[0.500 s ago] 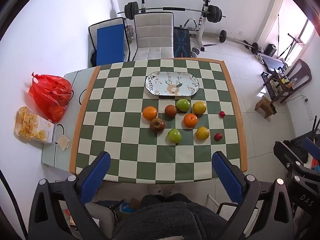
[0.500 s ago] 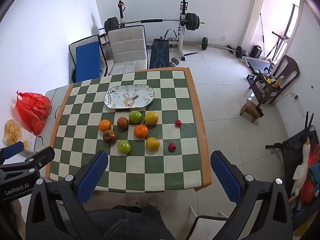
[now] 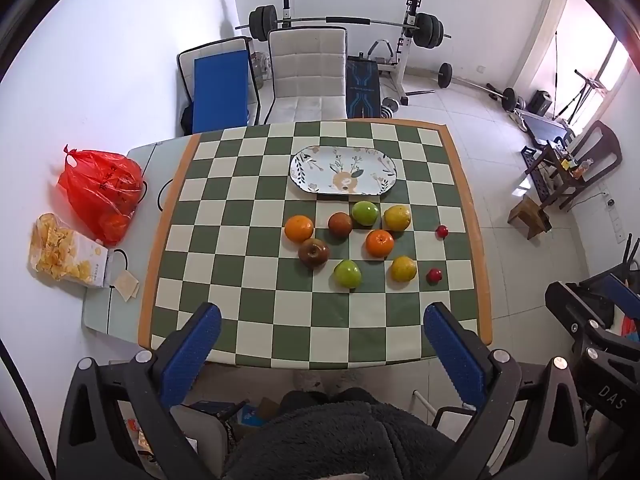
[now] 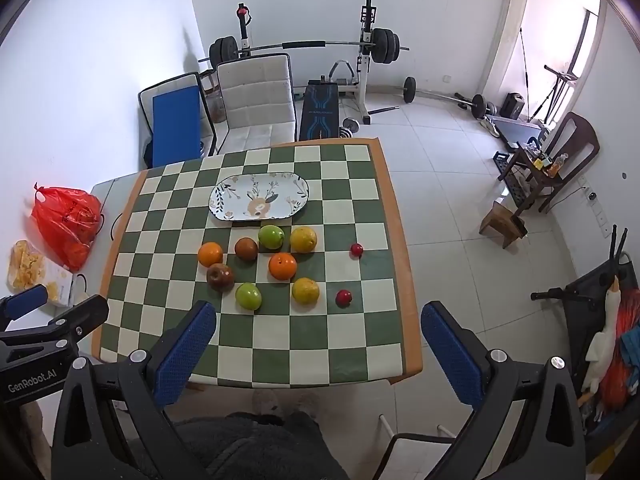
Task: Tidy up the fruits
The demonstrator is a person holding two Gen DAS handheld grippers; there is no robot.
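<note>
- Overhead, both wrist views look down on the checkered table [image 3: 256,304], green and cream squares with an orange border; everything below is placed against it
- left gripper [image 3: 320,356]: held over the table's near edge, blue pads spread wide, nothing between them
- right gripper [image 4: 316,356]: likewise above the near edge, toward the table's right corner, fingers wide apart and empty
- oval plate [image 3: 343,170] with a deer print: on the far half of the table, bare, just beyond the fruit
- red plastic bag [image 3: 100,192] and a box of chips [image 3: 66,252]: on the grey slab beside the table's left border
- fruits, loose in a cluster at mid-table, none on the plate:
- two green apples, far one [image 3: 365,213] near the plate, near one [image 3: 347,274] toward the grippers
- two oranges [image 3: 299,228] [image 3: 379,243]
- two yellow citrus [image 3: 397,217] [image 3: 403,269]
- a brownish-red apple [image 3: 314,253] and a dark brown round fruit [image 3: 340,224]
- two small red fruits [image 3: 441,231] [image 3: 434,275], set apart toward the table's right border
</note>
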